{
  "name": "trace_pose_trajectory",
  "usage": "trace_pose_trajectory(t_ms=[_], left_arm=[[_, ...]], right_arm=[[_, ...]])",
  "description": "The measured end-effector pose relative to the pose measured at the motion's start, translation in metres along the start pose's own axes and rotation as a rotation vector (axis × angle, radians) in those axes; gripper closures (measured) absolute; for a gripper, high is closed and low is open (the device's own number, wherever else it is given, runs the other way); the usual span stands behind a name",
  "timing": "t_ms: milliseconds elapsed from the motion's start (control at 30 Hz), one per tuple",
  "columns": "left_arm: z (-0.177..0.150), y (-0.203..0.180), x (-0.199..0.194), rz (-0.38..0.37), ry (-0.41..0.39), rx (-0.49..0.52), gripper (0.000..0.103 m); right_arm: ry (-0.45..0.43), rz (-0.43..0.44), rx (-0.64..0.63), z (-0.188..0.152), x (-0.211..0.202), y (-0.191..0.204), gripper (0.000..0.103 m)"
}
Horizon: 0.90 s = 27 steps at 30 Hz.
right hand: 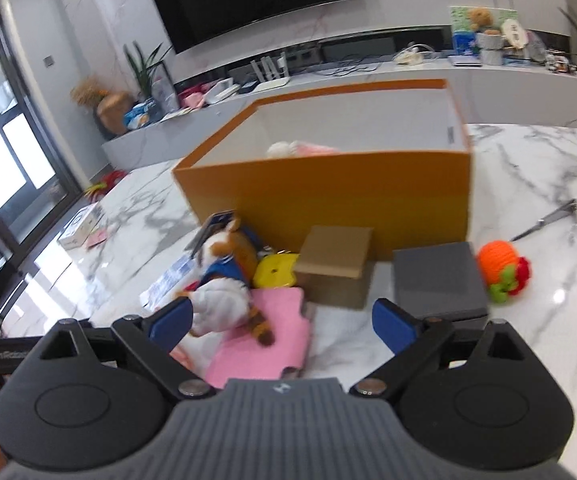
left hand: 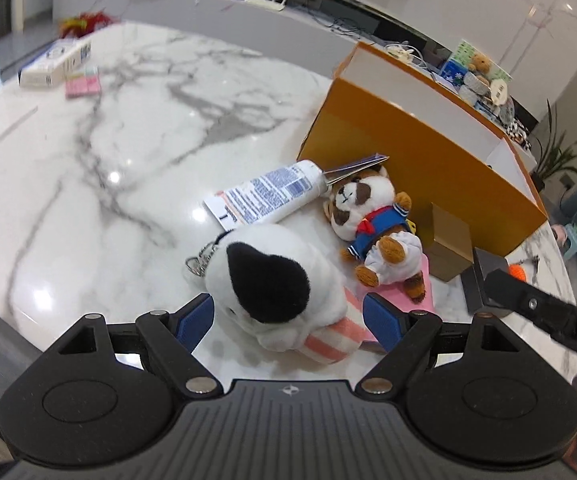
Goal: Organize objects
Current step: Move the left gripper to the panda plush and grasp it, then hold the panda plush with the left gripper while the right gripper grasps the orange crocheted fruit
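Note:
A white plush dog [left hand: 276,280] with a black ear and a pink-striped body lies on the marble table between the blue pads of my left gripper [left hand: 288,320]; the jaws stand wide, open around it. Behind it lie a white tube [left hand: 268,196] and a raccoon plush [left hand: 372,224] in a blue sailor suit, resting on a pink pad [right hand: 264,340]. The open orange box [right hand: 328,196] stands behind them, with something pale pink inside. My right gripper [right hand: 280,324] is open and empty, low over the pink pad and the raccoon plush [right hand: 224,280].
A small brown carton [right hand: 336,264], a grey box [right hand: 436,280] and a yellow item [right hand: 276,272] sit against the orange box. An orange knitted toy [right hand: 500,268] and a metal tool [right hand: 544,220] lie to the right. A white carton [left hand: 52,64] and pink notes [left hand: 84,84] lie far left.

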<state>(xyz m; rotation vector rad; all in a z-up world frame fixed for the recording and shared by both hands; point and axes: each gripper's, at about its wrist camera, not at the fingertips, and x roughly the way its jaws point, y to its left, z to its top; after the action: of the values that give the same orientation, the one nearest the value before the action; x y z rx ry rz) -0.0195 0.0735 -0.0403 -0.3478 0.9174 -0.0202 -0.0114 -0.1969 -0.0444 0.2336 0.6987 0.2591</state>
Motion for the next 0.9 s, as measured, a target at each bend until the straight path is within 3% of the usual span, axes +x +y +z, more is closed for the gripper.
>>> trace_pose_trajectory(t_ms=[167,300,500,633,767,900], left_arm=[[0.001,0.014,0.025,-0.043,0.073,-0.192,0.006],[0.003,0.023,0.035,-0.093,0.086,-0.315,0.004],[0.001,0.021,0.045,-0.080,0.049,-0.339,0.004],[0.001,0.022,0.045,-0.065,0.031,-0.333,0.008],[0.001,0.024,0.044,-0.057,0.003,-0.314,0.011],[0.002,0.022,0.044,-0.038,-0.013,-0.266,0.011]], right_arm=[[0.009,0.000,-0.001,-0.001,0.002,0.000,0.007],[0.017,-0.008,0.016,-0.001,0.001,-0.006,0.006],[0.013,-0.058,0.028,0.003,-0.001,-0.019,0.006],[0.012,-0.141,-0.006,0.005,-0.002,-0.030,0.005],[0.036,-0.278,-0.045,0.009,0.003,-0.052,0.005],[0.042,-0.325,0.015,0.013,0.001,-0.086,0.005]])
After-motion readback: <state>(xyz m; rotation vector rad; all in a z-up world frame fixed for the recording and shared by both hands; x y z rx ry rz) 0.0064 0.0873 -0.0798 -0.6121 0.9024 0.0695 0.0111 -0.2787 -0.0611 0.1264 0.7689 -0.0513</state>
